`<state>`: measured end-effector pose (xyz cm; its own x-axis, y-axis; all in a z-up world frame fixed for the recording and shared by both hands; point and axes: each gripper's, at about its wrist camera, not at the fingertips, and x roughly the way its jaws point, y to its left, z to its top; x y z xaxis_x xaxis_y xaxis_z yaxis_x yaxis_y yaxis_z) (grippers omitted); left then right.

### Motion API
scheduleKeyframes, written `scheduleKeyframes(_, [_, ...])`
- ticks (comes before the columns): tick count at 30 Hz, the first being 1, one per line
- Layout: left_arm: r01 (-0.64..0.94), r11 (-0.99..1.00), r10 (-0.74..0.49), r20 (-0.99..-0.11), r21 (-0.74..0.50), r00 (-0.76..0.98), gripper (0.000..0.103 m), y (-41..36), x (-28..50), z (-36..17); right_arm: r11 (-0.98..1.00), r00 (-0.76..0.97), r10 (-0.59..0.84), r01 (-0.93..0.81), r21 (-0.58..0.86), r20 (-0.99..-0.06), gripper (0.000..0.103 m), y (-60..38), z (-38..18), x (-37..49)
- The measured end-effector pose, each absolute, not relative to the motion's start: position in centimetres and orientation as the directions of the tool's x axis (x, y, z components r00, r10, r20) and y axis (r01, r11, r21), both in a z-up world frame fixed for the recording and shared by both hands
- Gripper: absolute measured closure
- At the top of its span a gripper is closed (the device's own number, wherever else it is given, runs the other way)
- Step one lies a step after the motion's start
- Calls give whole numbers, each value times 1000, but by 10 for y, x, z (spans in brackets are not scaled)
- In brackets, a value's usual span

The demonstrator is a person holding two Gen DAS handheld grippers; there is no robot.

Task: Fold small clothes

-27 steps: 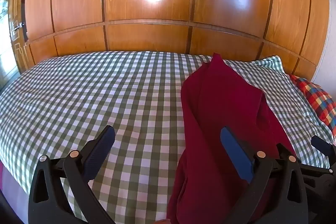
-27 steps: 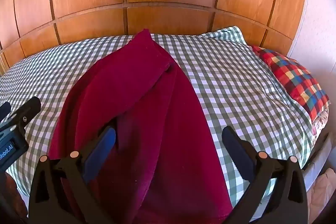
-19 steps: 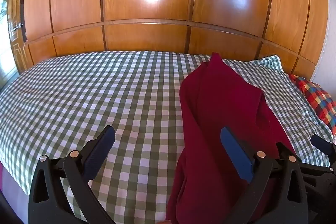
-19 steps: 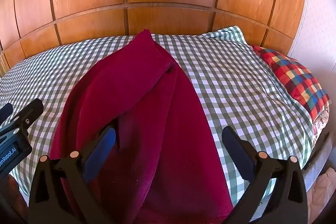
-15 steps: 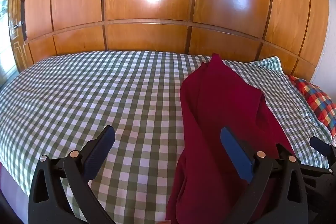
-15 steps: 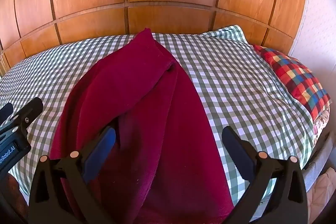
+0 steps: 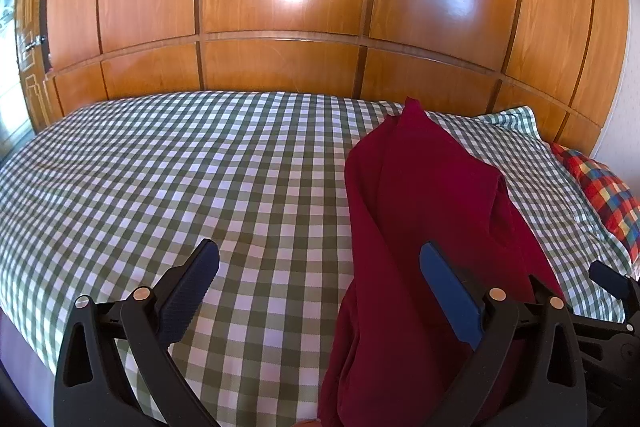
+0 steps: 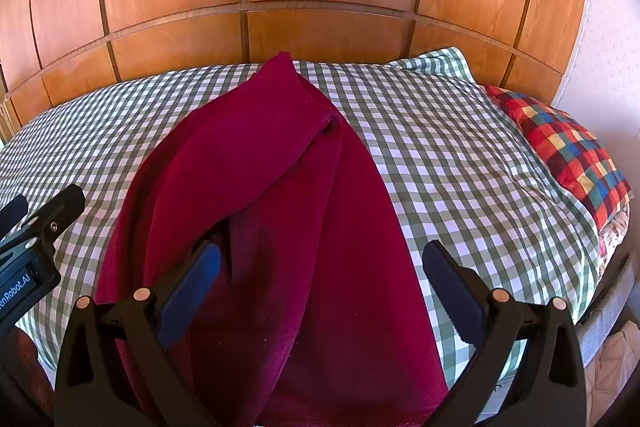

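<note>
The left hand-held gripper [image 7: 318, 281] has its jaws spread wide and grips nothing. It hangs over the near edge of the bed [image 7: 160, 167]; its left finger [image 7: 192, 283] stands over bare check sheet and its right finger [image 7: 448, 295] over the left part of the garment [image 7: 420, 227], but whether that finger touches the cloth cannot be told.

The right hand-held gripper [image 8: 320, 283] is likewise wide open and empty. The garment [image 8: 280, 207] lies between and under its fingers, the left finger [image 8: 192, 287] over the cloth's left half and the right finger [image 8: 452, 291] just past the cloth's right edge, above the sheet.

The garment is dark red and lies on the right half of the bed as a long strip running from the near edge to a narrow end close to the wooden wardrobe [image 7: 320, 27]. An upper layer is folded over along its left side.

A multicoloured plaid pillow [image 8: 560, 147] lies at the bed's right end.

In the right wrist view the body of the left hand-held gripper [image 8: 28, 247] shows at the left edge, with white letters partly cut off that read "enRobot.AI".
</note>
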<state>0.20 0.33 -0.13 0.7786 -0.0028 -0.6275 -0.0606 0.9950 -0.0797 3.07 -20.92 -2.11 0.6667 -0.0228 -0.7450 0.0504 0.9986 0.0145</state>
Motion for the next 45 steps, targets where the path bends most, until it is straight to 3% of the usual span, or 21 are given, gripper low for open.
scheduleKeyframes(38, [-67, 994, -4, -635, -88, 772, 3, 14, -3, -7, 999, 660, 4, 25, 27, -751, 2, -206, -24, 28])
scheduleKeyframes(40, [-58, 994, -17, -641, -96, 768, 3, 16, -2, -9, 996, 657, 75, -17, 85, -750, 2, -210, -23, 28])
scheduleKeyframes(45, [-72, 977, -76, -646, -199, 759, 3, 43, 1, -14, 892, 571, 437, -174, 418, -695, 2, -231, -25, 25])
